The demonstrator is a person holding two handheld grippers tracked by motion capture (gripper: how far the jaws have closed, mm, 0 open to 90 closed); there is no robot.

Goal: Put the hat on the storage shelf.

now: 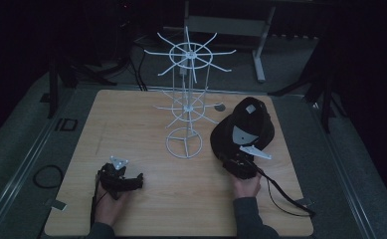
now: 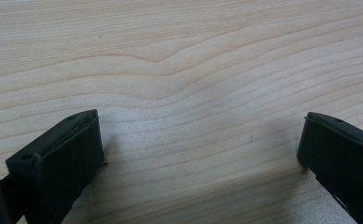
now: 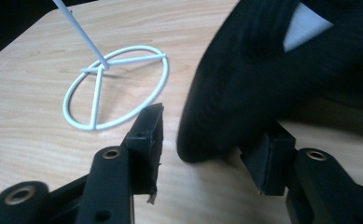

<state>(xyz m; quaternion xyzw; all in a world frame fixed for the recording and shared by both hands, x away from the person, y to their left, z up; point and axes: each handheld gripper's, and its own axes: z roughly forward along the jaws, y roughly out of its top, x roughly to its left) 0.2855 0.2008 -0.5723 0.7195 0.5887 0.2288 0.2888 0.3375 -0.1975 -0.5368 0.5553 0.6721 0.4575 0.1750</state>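
Black jaws of the right gripper [image 3: 200, 149] are seen spread apart, with the rounded brim edge of a black cap [image 3: 263, 70] lying between them, just ahead of the pads; no clamping is recorded yet, and contact cannot be confirmed. Cap: resting on the table [image 1: 146, 214], directly ahead of the right gripper [image 1: 238, 167] in the high view, crown farther off, a pale patch visible on it. Rack [image 1: 186, 99]: white wire, two tiers of bare prongs, ring base [image 3: 116, 86] standing ahead and to the left of the right gripper, apart from the cap. Nothing is hung on any prong. Left gripper [image 2: 200, 140]: jaws wide apart, nothing between them, bare wood beneath; in the high view it [image 1: 119, 177] is held low over the table, well apart from cap and rack. Progress, as judged: early stage. The approach to the cap is made; gripping, lifting and hanging on a prong are all left to be done.
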